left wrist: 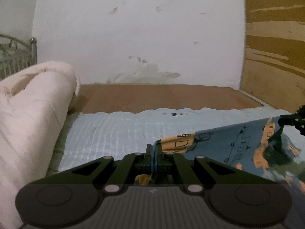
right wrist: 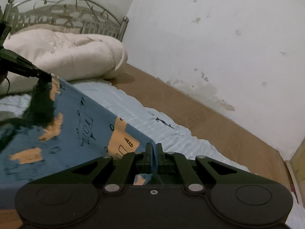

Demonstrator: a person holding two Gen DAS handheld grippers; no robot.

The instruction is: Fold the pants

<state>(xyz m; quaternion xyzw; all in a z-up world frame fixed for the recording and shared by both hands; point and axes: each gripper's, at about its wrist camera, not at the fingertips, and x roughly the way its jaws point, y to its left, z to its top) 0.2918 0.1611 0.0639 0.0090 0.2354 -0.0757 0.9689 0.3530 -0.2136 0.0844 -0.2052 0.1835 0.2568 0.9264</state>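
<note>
In the left wrist view, the left gripper (left wrist: 154, 147) clamps a corner of the pants (left wrist: 228, 145), whose edge stretches toward the right gripper (left wrist: 282, 121) at right, over a pale blue sheet (left wrist: 106, 131); a white blanket (left wrist: 32, 103) fills the left. In the right wrist view, the right gripper (right wrist: 154, 146) pinches the other corner at lower centre.

Two grippers: the left gripper (left wrist: 154, 148) and the right gripper (right wrist: 154, 148), each clamped on cloth. One pair of pants (right wrist: 80, 122), blue with orange patches. One light blue sheet (left wrist: 106, 131). One rolled white quilt (right wrist: 76, 53). One metal headboard (right wrist: 63, 15). One wooden board (left wrist: 167, 97).
</note>
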